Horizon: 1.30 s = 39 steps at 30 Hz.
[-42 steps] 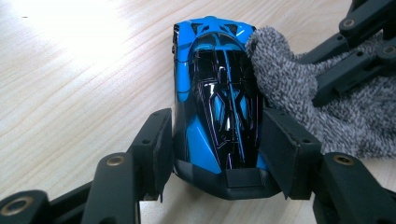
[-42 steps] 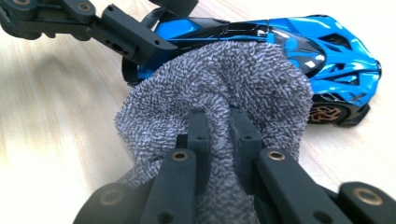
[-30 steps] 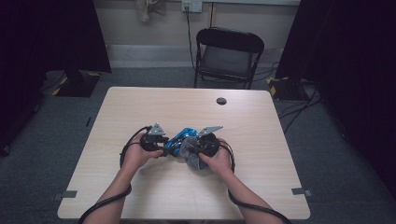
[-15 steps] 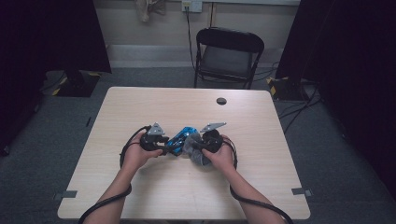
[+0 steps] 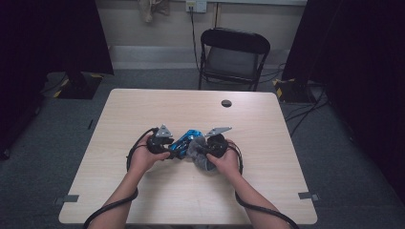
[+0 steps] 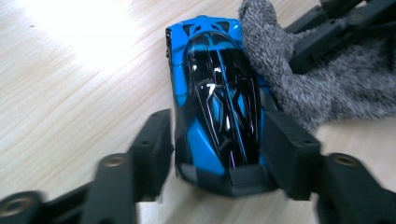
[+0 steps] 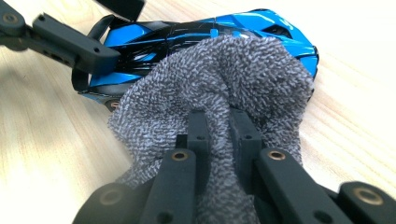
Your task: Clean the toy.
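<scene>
Both hands level: left claw (image 6: 219, 154) straddles car (image 6: 215, 93), right claw (image 7: 219, 126) pinches cloth (image 7: 224, 74).

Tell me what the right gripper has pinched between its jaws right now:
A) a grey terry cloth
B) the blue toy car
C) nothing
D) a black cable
A: in the right gripper view the right gripper has its jaws closed tight on a fold of the grey cloth, which is draped against the blue toy car.

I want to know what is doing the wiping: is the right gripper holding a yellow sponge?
No: the right gripper is clamped on a grey terry cloth pressed against the blue toy car.
</scene>
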Tool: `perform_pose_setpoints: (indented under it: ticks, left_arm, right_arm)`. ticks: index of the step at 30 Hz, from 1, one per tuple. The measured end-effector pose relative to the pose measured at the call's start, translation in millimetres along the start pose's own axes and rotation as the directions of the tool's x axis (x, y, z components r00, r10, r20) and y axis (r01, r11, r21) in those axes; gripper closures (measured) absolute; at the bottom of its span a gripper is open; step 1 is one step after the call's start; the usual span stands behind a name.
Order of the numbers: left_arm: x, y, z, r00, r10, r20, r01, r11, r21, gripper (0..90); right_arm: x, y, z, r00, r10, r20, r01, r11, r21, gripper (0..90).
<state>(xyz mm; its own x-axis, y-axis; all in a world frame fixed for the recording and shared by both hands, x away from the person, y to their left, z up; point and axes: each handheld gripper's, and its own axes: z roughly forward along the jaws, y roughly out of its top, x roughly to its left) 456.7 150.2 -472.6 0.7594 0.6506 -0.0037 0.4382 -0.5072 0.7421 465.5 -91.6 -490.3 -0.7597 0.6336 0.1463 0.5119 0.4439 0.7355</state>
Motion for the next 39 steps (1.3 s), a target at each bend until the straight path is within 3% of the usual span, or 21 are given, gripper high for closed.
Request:
perform_pose_setpoints:
  ticks: [3,6,8,15,25,39]
  left_arm:
    - [-4.6,7.9,7.6,0.9998,-0.017,0.0,0.017,0.9996,-0.02,30.5]
    - [-9.5,13.2,16.3,0.9999,0.006,-0.01,-0.006,0.9999,0.015,28.5]
    - [-8.5,13.3,18.1,0.9999,-0.014,-0.007,0.014,0.9996,0.022,28.1]
    - [-4.7,4.8,13.5,0.9993,-0.027,0.027,0.027,0.9995,0.014,27.5]
    - [-4.9,2.4,9.6,0.9996,-0.014,0.025,0.014,0.9997,0.022,27.5]
    - [-5.5,2.2,11.0,0.999,-0.035,0.026,0.034,0.9993,0.012,27.4]
  right_arm:
    - [-0.2,-0.8,-0.3,1.0,-0.001,-0.004,0.001,1.0,-0.001,81.7]
    - [-0.1,-1.6,-1.1,1.0,-0.002,-0.005,0.002,1.0,-0.002,81.6]
    - [0.0,-2.2,-1.9,1.0,-0.003,-0.004,0.003,1.0,-0.001,81.6]
    - [0.2,-5.1,-5.1,1.0,-0.004,-0.009,0.004,1.0,0.001,81.6]
    - [0.8,-0.6,-4.2,0.9998,-0.011,0.019,0.011,1.0,0.02,81.5]
    - [-12.1,7.5,-1.1,0.9988,0.017,0.045,-0.018,1.0,0.026,81.6]
